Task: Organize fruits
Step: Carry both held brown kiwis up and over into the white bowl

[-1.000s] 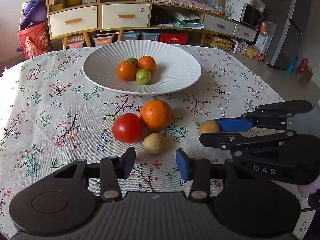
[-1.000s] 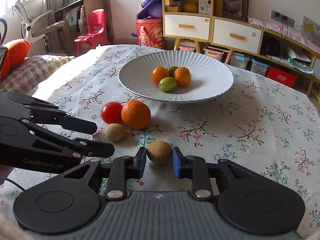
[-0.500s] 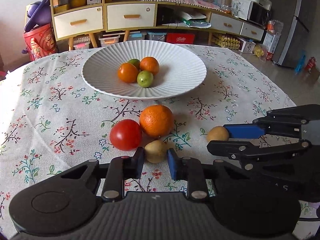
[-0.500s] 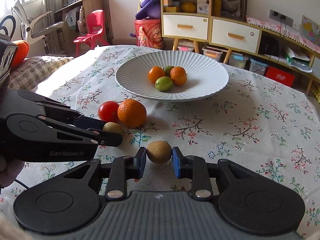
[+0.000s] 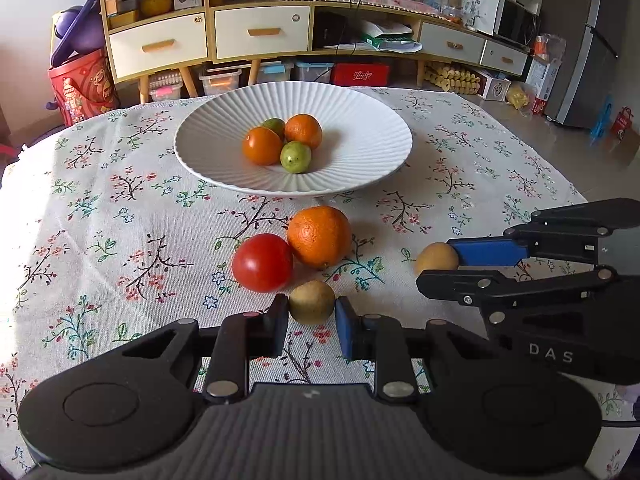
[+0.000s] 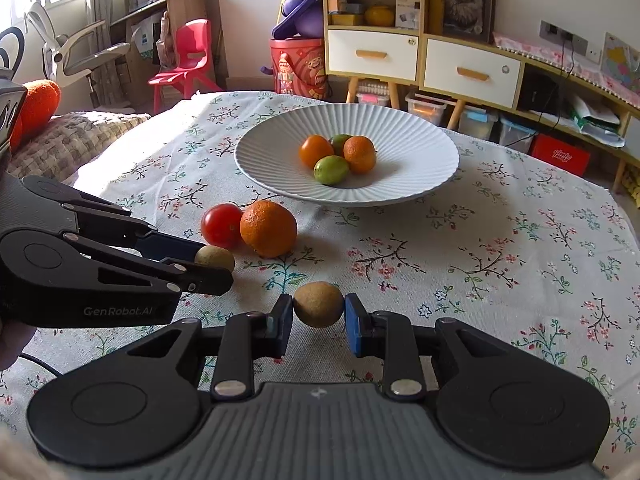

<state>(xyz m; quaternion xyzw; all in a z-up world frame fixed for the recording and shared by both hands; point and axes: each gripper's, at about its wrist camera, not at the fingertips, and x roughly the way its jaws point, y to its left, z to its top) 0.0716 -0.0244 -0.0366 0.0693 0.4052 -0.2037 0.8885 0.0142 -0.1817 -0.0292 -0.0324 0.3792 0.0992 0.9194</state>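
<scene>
A white ribbed plate (image 5: 360, 128) (image 6: 420, 148) holds two small oranges and two green fruits. On the floral cloth lie a red tomato (image 5: 262, 263) (image 6: 221, 225) and a large orange (image 5: 319, 236) (image 6: 268, 228). My left gripper (image 5: 311, 314) (image 6: 208, 264) is shut on a small brown fruit (image 5: 311, 301) (image 6: 215, 258) just in front of the tomato. My right gripper (image 6: 318, 314) (image 5: 440, 262) is shut on a second small brown fruit (image 6: 318, 304) (image 5: 436, 258) to the right, low over the cloth.
The table (image 5: 100, 220) is covered with a floral cloth. Behind it stand a drawer cabinet (image 5: 260, 32), a red bucket (image 5: 82, 84) and storage boxes on the floor. A red chair (image 6: 186, 60) and a cushion (image 6: 38, 104) are at the left.
My left gripper moved forward and closed on the small brown fruit by the tomato. My right gripper stayed shut on its brown fruit and lifted it slightly.
</scene>
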